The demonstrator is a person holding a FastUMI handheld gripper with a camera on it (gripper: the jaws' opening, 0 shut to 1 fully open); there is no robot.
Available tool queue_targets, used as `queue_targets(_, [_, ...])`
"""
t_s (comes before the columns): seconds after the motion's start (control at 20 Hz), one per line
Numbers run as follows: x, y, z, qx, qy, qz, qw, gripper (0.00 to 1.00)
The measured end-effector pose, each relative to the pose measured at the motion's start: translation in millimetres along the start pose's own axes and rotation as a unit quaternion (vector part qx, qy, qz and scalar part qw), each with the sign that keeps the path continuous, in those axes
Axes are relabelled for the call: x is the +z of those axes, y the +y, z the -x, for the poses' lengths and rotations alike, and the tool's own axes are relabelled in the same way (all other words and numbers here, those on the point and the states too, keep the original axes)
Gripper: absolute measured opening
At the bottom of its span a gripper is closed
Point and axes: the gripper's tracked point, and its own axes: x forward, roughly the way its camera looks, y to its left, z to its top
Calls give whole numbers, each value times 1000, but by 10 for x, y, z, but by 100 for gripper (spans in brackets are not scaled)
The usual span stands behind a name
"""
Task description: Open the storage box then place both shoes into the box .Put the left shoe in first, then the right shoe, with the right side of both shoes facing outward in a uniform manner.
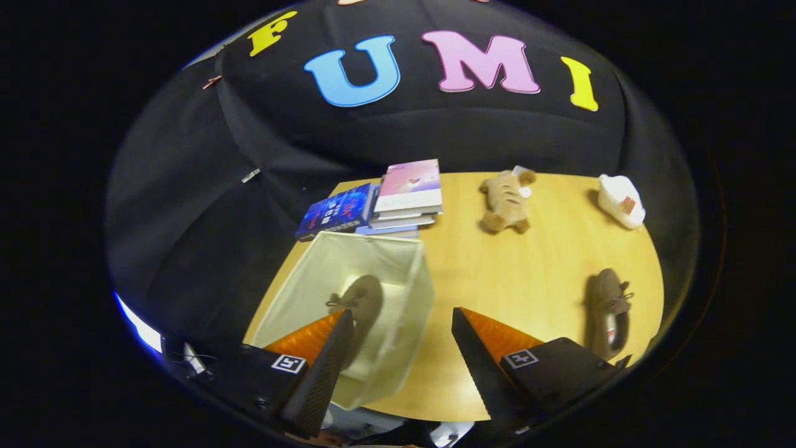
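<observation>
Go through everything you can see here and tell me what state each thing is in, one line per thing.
storage box: open, one shoe inside
shoe in box: lying on the box's floor
second shoe: on the table, outside the box
books: stacked, closed
plush toy: lying flat
gripper: open, holding nothing

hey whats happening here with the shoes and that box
A person's handheld claw hangs open above the table, gripping nothing. The cream storage box is open with one brown shoe already inside. The second shoe still lies on the table, off beyond the right finger.
</observation>
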Motion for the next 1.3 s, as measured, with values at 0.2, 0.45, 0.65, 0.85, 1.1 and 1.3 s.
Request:
queue_targets(0.2, [-63,-891,305,-50,-16,19,998,99])
queue_targets(0.45, [-366,-2199,502,-135,-5,26,991,99])
queue_targets(0.65, [-662,-3090,557,-176,25,0,984,99])
queue_targets(0.85, [-954,-3605,450,-179,58,-18,982,99])
queue_targets(1.1, [-1211,-3900,5,-152,97,-29,983,99])
queue_targets(1.3, [-1294,-3987,-382,-135,114,-47,983,98])
